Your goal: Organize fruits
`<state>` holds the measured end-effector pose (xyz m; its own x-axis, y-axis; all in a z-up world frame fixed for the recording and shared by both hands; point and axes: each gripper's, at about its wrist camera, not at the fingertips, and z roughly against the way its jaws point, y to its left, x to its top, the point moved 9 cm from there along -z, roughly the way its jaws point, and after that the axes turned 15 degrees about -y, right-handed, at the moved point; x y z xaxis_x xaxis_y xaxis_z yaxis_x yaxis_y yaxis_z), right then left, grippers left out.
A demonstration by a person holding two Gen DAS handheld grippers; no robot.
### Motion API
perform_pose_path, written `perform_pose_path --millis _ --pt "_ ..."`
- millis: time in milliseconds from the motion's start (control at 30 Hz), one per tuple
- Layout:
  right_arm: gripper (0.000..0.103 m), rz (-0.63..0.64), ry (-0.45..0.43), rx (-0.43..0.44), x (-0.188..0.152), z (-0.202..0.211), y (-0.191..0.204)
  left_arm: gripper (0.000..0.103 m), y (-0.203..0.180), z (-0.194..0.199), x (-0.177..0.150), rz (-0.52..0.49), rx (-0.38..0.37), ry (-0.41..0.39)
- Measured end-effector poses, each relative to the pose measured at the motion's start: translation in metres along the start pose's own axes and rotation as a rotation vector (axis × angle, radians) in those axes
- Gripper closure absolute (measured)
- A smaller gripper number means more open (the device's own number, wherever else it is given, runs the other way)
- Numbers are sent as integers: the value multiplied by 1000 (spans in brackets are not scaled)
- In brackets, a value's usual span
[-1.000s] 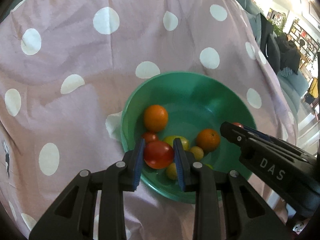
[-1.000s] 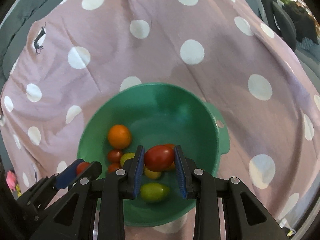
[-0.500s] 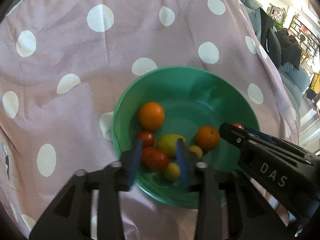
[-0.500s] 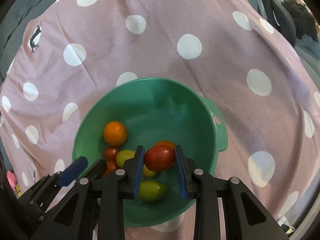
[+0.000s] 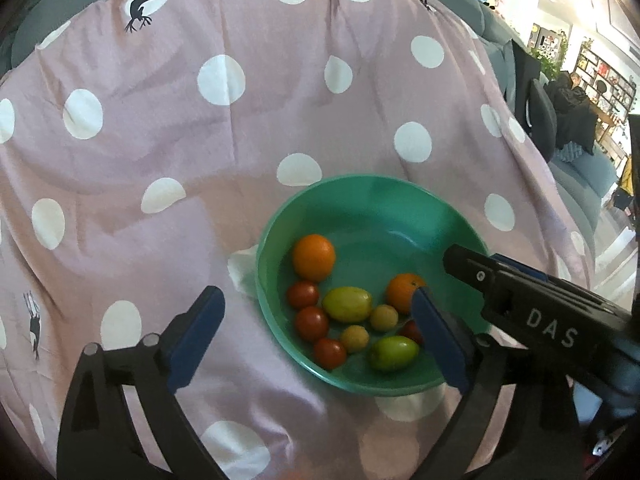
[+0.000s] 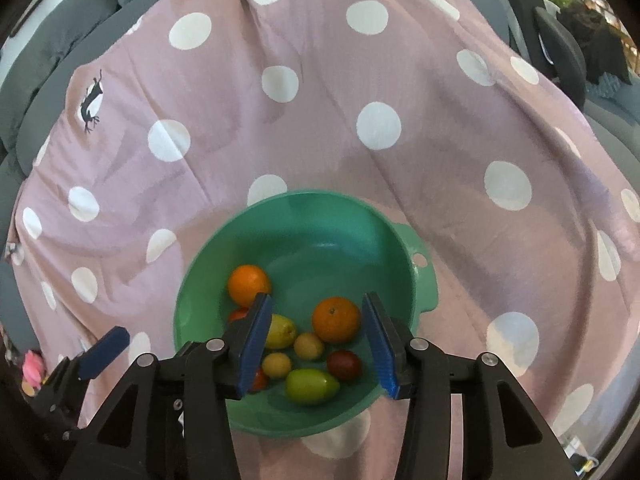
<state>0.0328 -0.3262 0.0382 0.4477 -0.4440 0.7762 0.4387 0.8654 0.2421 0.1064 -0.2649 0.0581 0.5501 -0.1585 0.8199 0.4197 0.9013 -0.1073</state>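
A green bowl [image 5: 404, 196] [image 6: 308, 204] sits on a pink polka-dot cloth and holds several fruits: two oranges [image 5: 313, 257] [image 6: 335, 319], red tomatoes [image 5: 311, 323] [image 6: 344, 365], a yellow lemon [image 5: 347, 303], small yellow fruits and a green one [image 6: 311, 385]. My left gripper [image 5: 316, 340] is open and empty above the bowl's near left rim. My right gripper [image 6: 318, 346] is open and empty above the fruits; its body also shows in the left wrist view [image 5: 552, 320].
The pink cloth with white dots [image 5: 220, 80] [image 6: 380, 120] covers a grey sofa [image 6: 60, 40]. The bowl has a handle tab with a hole [image 6: 420, 260] on its right. A room with chairs and shelves lies beyond at the right [image 5: 580, 92].
Both grippers opened and released their red tomatoes, which now lie in the bowl. Both grippers pulled back and up from the bowl.
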Motion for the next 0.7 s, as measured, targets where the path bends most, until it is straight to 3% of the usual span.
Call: perform_pose_path --millis 700 --pt "55 25 3 -32 -2 1 2 5 10 5 -6 25 16 9"
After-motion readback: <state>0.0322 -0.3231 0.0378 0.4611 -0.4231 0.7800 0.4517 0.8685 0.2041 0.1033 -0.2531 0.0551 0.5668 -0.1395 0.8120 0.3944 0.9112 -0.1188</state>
